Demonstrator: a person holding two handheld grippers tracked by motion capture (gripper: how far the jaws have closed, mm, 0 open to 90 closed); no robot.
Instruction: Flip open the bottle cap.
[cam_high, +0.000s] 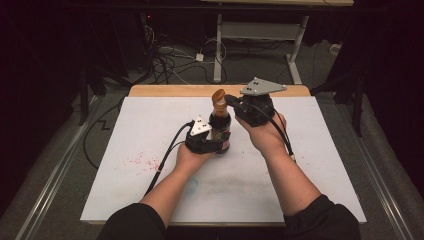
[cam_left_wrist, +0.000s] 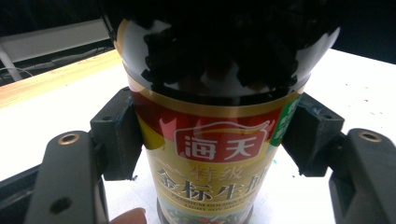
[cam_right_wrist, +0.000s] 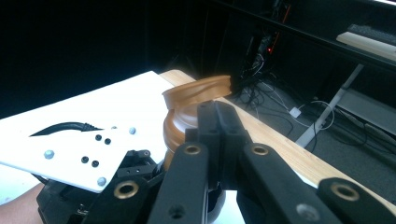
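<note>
A dark soy sauce bottle (cam_high: 220, 127) with a red and gold label (cam_left_wrist: 215, 149) stands upright on the white board (cam_high: 150, 125). My left gripper (cam_high: 216, 145) is shut on its lower body, with a pad (cam_left_wrist: 119, 135) pressing on each side of the label. The bottle's brown cap (cam_high: 218, 96) has its flip lid (cam_right_wrist: 198, 91) tilted up. My right gripper (cam_high: 231, 100) comes in from the right at cap height. Its jaws are shut together, and the tips (cam_right_wrist: 217, 114) rest against the cap just under the raised lid. The left gripper's grey plate (cam_right_wrist: 70, 156) lies below.
The white board covers a wooden table whose far edge (cam_high: 170, 90) shows behind the bottle. Red specks (cam_high: 142, 161) and a bluish smudge (cam_high: 192, 185) mark the board near the left forearm. Cables and desk legs (cam_high: 217, 50) lie on the floor beyond.
</note>
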